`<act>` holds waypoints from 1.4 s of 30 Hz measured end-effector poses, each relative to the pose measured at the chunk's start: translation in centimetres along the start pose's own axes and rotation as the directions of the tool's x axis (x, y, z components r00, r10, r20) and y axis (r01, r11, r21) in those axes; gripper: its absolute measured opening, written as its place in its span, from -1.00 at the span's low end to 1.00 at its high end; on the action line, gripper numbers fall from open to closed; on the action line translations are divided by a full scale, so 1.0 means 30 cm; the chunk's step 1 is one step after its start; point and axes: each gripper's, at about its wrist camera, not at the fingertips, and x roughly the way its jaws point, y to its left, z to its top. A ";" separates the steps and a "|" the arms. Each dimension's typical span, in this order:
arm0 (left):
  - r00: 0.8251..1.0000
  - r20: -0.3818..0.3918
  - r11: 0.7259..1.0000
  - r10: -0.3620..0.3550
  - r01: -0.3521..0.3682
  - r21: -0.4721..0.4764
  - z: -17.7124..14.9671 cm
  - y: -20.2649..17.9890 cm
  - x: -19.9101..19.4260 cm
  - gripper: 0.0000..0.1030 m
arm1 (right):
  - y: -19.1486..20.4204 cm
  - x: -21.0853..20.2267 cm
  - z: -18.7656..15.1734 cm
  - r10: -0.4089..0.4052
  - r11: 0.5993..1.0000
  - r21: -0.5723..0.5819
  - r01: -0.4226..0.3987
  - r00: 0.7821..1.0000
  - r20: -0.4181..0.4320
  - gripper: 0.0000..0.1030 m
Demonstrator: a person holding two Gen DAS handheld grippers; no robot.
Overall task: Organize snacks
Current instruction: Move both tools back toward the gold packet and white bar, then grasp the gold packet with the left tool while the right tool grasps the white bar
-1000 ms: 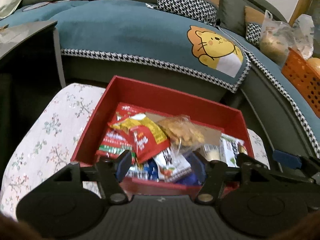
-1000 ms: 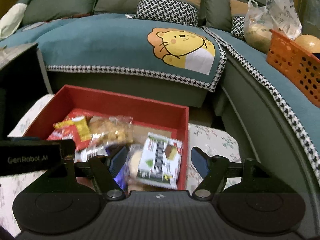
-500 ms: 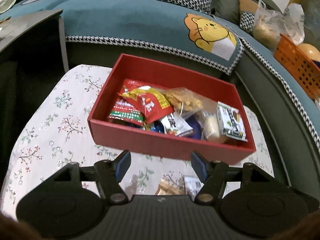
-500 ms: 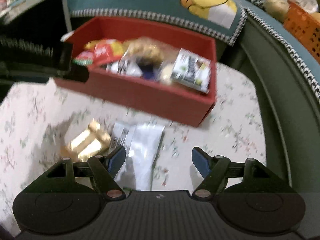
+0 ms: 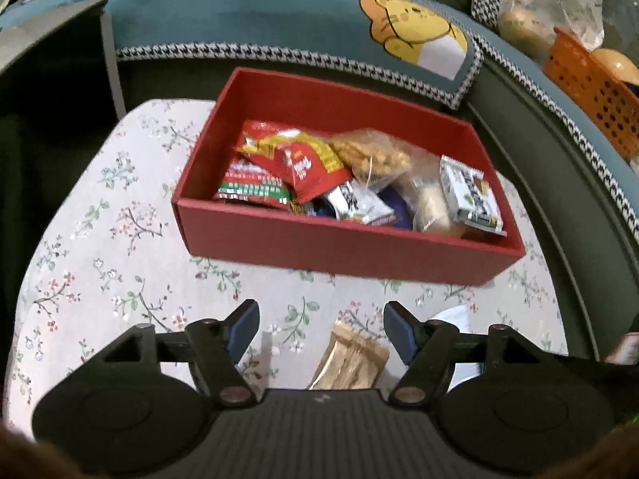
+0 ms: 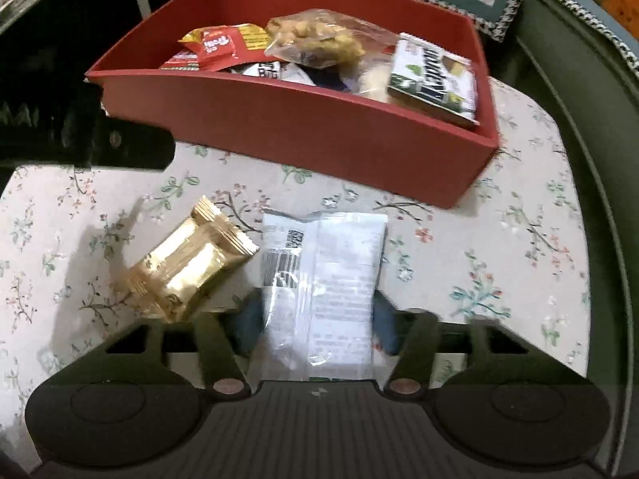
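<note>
A red box (image 5: pixel 339 239) (image 6: pixel 303 119) on the floral table holds several snack packets. A gold packet (image 6: pixel 187 265) (image 5: pixel 351 359) and a white packet (image 6: pixel 323 279) lie on the cloth in front of the box. My right gripper (image 6: pixel 315 319) is low over the white packet, its blue pads on either side of it, jaws still apart. My left gripper (image 5: pixel 319 329) is open and empty above the cloth, with the gold packet just ahead between its fingers. A white corner (image 5: pixel 451 313) of the white packet shows in the left wrist view.
A teal sofa cover with a lion print (image 5: pixel 415 36) runs behind the table. An orange basket (image 5: pixel 591 92) and plastic bags sit on the sofa at right. A dark cabinet (image 5: pixel 48 60) stands at left. The left gripper's body (image 6: pixel 80 135) shows in the right wrist view.
Both grippers have pulled back from the box toward the near side of the table. The right one has dropped low around the white packet. Nothing has been taken hold of.
</note>
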 end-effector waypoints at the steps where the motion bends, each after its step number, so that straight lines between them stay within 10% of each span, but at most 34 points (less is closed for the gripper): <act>1: 1.000 -0.013 1.000 0.000 0.000 0.003 -0.005 0.000 0.009 0.72 | -0.004 -0.004 -0.007 0.001 1.000 -0.003 -0.001 1.000 -0.001 0.13; 16: 0.988 -0.131 0.975 0.083 -0.054 0.215 -0.129 -0.148 0.171 0.70 | -0.123 -0.041 -0.095 -0.012 1.000 0.004 0.012 1.000 -0.009 0.03; 21: 0.988 -0.107 0.972 0.112 -0.086 0.220 -0.153 -0.152 0.154 0.19 | -0.144 -0.030 -0.098 -0.024 0.999 0.025 0.025 1.000 -0.013 0.28; 33: 0.992 -0.114 0.976 0.056 -0.030 0.217 -0.264 -0.164 0.062 0.14 | -0.074 -0.094 -0.154 0.004 0.999 -0.040 -0.004 1.000 -0.002 -0.14; 42: 0.990 -0.116 0.971 0.078 -0.049 0.232 -0.314 -0.155 0.089 0.59 | -0.065 -0.065 -0.182 -0.032 0.997 -0.068 0.031 0.999 -0.017 0.62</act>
